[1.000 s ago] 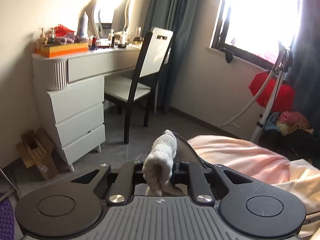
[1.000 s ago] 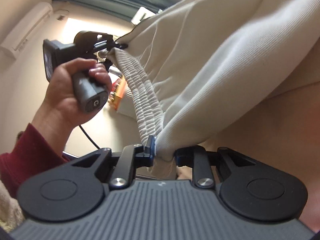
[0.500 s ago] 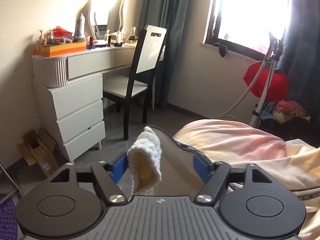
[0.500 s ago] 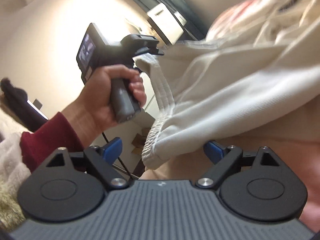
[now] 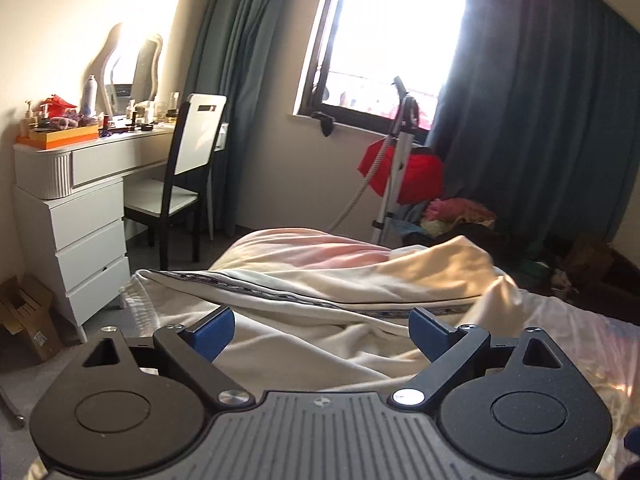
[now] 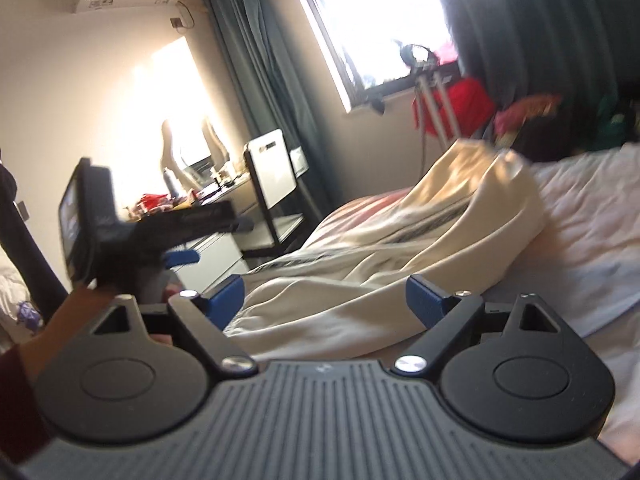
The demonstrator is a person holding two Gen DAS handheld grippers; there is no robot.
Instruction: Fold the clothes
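Observation:
Cream trousers (image 5: 320, 300) with a dark patterned side stripe lie crumpled on the bed, ribbed waistband toward the left edge. In the right wrist view the same cream trousers (image 6: 400, 256) stretch away across the bed. My left gripper (image 5: 322, 330) hovers just above the near end of the fabric, open, its blue pads empty. My right gripper (image 6: 324, 298) is also open over the near folds, holding nothing. The left gripper (image 6: 180, 258) shows in the right wrist view at left, gripped by a hand in a dark red sleeve.
The bed (image 5: 580, 344) has a pale pink-white cover. Left of it stand a white dresser (image 5: 80, 216) with clutter on top and a dark chair (image 5: 188, 184). By the window are a garment steamer stand (image 5: 396, 168) and a pile of clothes (image 5: 456, 212).
Both grippers opened and let go of the waistband. The trousers dropped from being held up and now lie on the bed; both grippers pulled back above them.

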